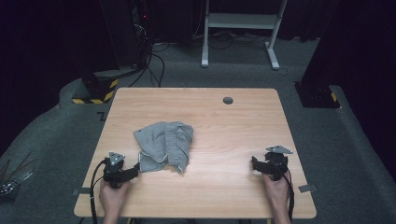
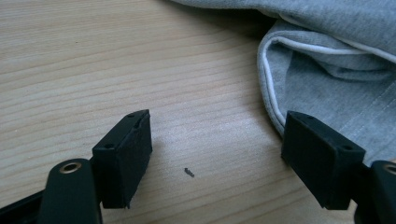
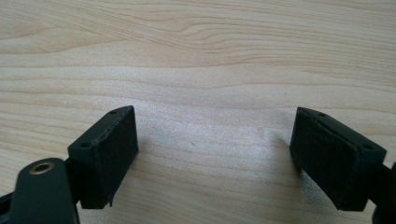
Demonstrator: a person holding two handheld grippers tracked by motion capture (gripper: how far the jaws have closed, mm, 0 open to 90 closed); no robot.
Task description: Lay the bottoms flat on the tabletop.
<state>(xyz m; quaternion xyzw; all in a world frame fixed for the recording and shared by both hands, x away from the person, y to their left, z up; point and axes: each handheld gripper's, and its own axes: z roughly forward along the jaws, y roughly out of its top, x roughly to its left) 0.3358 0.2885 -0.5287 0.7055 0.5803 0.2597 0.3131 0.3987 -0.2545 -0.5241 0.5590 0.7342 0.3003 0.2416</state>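
Crumpled grey garment [image 1: 165, 144] on the wooden table [image 1: 224, 126], left of centre. The left gripper [image 1: 136, 170] rests just beside its near corner, jaws spread wide and empty, the white-piped hem [image 2: 273, 79] lying against the right-hand jaw. The right gripper [image 1: 254, 164], well apart, stands wide open over bare wood.
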